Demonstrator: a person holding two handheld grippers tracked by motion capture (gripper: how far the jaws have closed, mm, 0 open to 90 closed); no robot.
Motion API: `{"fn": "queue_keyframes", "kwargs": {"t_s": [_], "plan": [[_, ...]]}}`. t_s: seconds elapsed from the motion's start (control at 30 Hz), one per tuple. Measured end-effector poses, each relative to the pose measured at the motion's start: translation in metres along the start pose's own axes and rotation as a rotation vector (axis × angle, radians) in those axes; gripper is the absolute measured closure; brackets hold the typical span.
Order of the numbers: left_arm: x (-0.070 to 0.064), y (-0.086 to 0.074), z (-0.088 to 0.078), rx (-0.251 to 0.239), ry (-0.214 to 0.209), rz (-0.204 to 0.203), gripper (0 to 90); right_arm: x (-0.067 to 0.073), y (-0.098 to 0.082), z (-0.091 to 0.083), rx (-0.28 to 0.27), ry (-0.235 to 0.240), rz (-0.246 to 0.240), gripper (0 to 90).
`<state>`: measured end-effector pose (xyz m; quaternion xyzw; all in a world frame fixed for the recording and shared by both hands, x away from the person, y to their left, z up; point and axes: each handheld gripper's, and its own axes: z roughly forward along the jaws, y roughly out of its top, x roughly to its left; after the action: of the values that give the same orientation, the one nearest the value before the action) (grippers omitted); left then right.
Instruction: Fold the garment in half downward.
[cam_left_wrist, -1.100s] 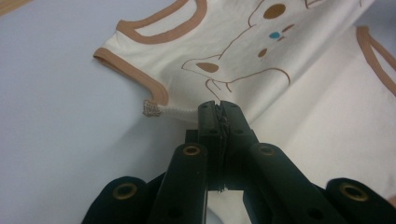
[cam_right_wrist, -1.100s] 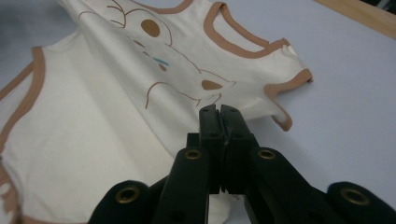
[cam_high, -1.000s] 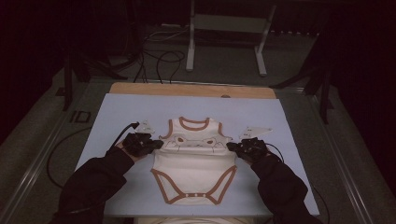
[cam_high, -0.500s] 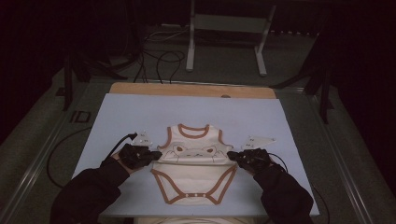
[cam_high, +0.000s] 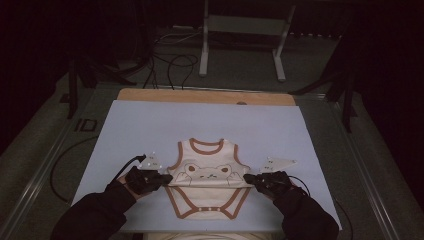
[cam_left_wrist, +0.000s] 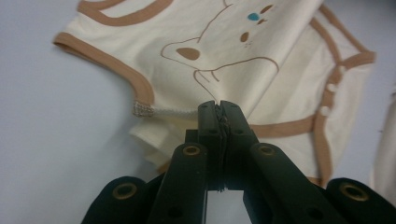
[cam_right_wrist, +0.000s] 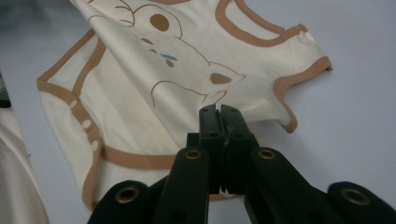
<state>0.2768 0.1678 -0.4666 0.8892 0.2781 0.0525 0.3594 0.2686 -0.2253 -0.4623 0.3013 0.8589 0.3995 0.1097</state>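
Bodysuit: cream with brown trim, lying near the table's near edge, neck toward the far edge.
Left gripper: clamped on the side fold.
Right gripper: pinching the opposite side — garment stretched between both, equally near.
Surface: pale blue sheet on the table.
Room: dark, cables behind.

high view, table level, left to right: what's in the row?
Left sleeve → left hand-held gripper, shut on the garment's side → cream baby bodysuit with bear print → right hand-held gripper, shut on its other side → right sleeve, all over the pale blue mat.
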Motion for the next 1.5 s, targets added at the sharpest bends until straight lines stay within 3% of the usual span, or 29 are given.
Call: {"fn": "queue_keyframes", "kwargs": {"t_s": [0.1,0.63,0.83,1.17,1.33,1.5], "plan": [[0.0,-0.007,0.004,0.016,-0.01,-0.02,89.4,0.001,-0.007,0.003,0.009,0.019,0.023,88.9],[-0.005,-0.028,0.019,0.069,-0.061,-0.022,89.3,0.01,-0.036,0.019,0.092,0.049,0.054,88.8],[-0.006,-0.034,0.025,0.095,-0.082,-0.041,89.2,0.011,-0.043,0.021,0.107,0.052,0.062,88.6],[-0.004,-0.037,0.027,0.083,-0.094,-0.053,88.8,0.012,-0.05,0.024,0.114,0.061,0.058,88.4],[-0.006,-0.037,0.026,0.092,-0.08,-0.02,88.6,0.013,-0.05,0.025,0.116,0.055,0.033,88.2],[-0.006,-0.039,0.026,0.077,-0.08,-0.031,88.6,0.013,-0.051,0.025,0.109,0.059,0.023,88.2]]}}
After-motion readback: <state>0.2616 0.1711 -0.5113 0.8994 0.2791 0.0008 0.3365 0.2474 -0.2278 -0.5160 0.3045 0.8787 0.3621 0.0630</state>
